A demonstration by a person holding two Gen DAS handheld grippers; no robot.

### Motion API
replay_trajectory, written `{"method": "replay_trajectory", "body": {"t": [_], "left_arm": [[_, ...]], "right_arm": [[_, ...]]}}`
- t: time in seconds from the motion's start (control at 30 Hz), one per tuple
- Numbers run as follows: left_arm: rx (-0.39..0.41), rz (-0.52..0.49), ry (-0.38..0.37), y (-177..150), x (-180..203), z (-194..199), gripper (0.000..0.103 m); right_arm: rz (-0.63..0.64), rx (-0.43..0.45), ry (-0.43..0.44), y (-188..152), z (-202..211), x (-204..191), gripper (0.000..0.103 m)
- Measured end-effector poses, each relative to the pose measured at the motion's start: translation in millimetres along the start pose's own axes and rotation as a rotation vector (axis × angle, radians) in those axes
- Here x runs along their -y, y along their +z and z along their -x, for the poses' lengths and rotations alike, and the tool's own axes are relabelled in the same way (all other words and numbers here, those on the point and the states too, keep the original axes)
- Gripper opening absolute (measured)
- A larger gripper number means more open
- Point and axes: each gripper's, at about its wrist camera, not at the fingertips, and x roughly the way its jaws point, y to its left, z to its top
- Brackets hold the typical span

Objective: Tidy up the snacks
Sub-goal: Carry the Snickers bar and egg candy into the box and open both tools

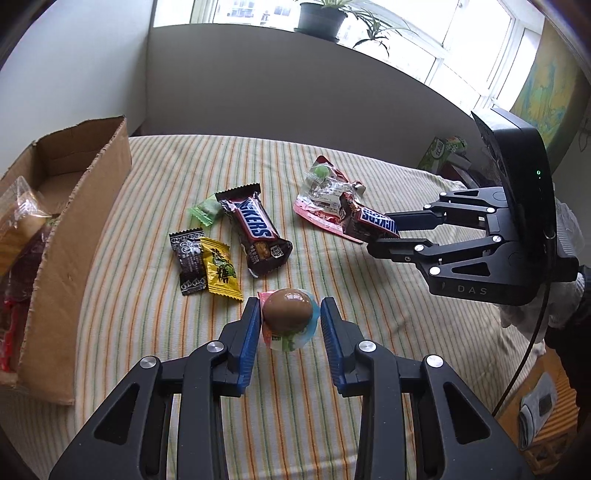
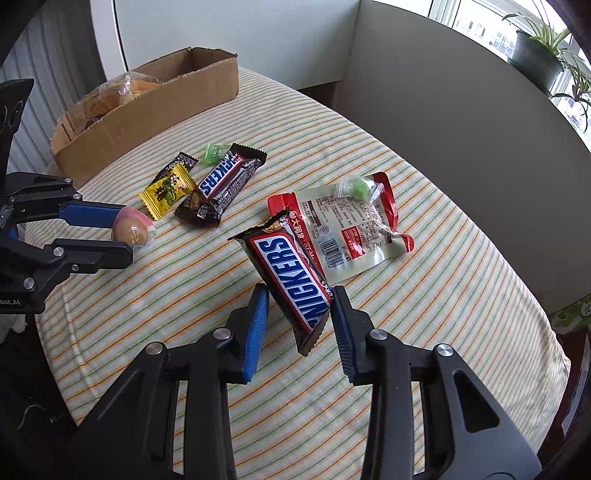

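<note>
My left gripper (image 1: 290, 314) is open around a brown egg-shaped snack in clear wrap (image 1: 287, 309) on the striped cloth; its pads stand just off the snack, which also shows in the right wrist view (image 2: 130, 229). My right gripper (image 2: 300, 308) holds a Snickers bar (image 2: 291, 273) tilted above the cloth, seen from the left too (image 1: 373, 219). A second Snickers bar (image 1: 255, 230), a yellow candy (image 1: 219, 267), a black candy (image 1: 187, 254), a green candy (image 1: 205, 208) and a red-and-white pouch (image 2: 351, 225) lie on the cloth.
An open cardboard box (image 1: 70, 221) with several snacks inside stands at the table's left edge. A white partition (image 1: 295, 81) backs the table, with potted plants (image 1: 321, 16) on the sill. A green carton (image 1: 443, 151) sits at the far right.
</note>
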Motion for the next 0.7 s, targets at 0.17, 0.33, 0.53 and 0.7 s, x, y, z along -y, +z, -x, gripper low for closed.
{"method": "replay_trajectory", "body": {"t": [0.17,0.33,0.53,0.7], "left_arm": [[0.048,0.009,0.009,4,-8,22,0.031],[0.094,0.027,0.032,7,-27,46,0.031],[0.149,0.07,0.084,3,-58,75,0.031],[0.172,0.11,0.13,-1,-88,89,0.031]], "right_arm": [[0.003,0.039,0.005,15,15,-9,0.036],[0.017,0.092,0.009,44,32,-23,0.036],[0.057,0.147,0.024,88,41,-46,0.036],[0.084,0.17,0.05,124,38,-68,0.036]]}}
